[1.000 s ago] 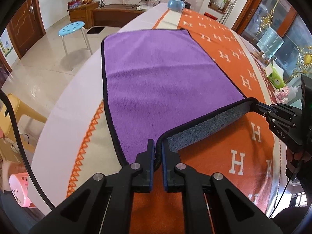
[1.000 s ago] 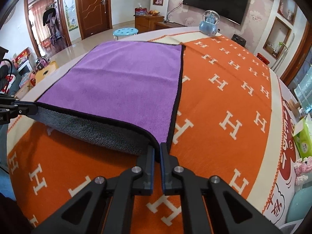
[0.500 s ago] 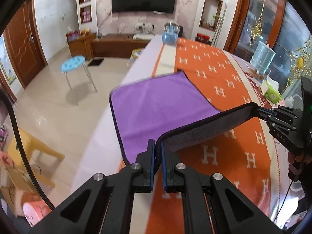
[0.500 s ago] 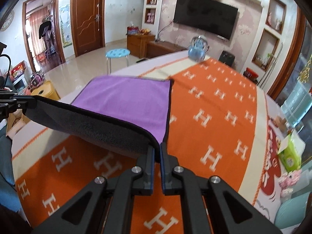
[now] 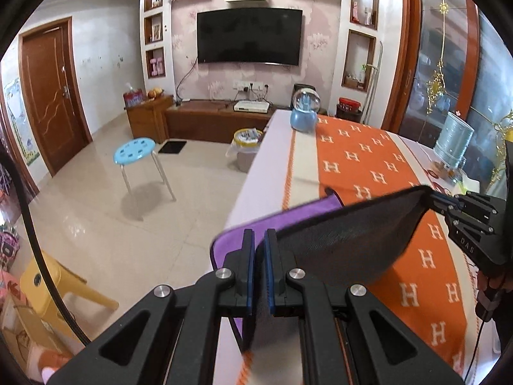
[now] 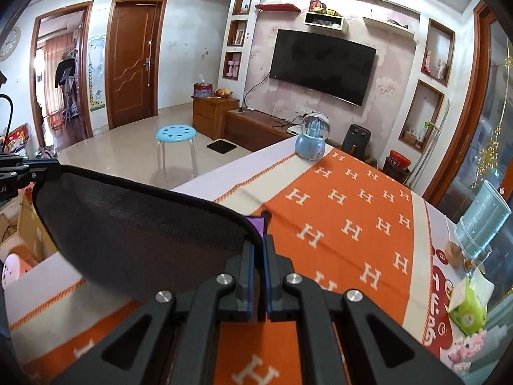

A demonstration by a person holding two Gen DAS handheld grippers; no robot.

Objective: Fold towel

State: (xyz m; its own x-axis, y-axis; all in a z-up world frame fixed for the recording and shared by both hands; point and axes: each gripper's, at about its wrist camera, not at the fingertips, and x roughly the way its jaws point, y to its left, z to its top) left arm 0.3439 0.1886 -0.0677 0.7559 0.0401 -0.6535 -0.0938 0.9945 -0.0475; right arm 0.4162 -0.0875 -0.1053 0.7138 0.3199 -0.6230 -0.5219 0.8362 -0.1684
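The purple-and-grey microfibre towel (image 5: 346, 240) hangs above the orange H-patterned cloth-covered tabletop (image 5: 368, 160), stretched between two claws. The left claw (image 5: 259, 269) grips its corner nearest the left wrist camera, and the right claw (image 5: 445, 203) holds the corner to the right of it. At the tabletop's far end stands a blue-based glass snow globe (image 6: 312, 138). A round blue plastic stool (image 6: 176, 134) stands on the floor left of the tabletop. A clear plastic water jug (image 6: 481, 221) and a green tissue pack (image 6: 468, 304) sit along the right edge.

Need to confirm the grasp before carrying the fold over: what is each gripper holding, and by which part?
Both hold the towel: the left gripper and the right gripper each pinch one corner of its lifted near edge, grey underside showing.
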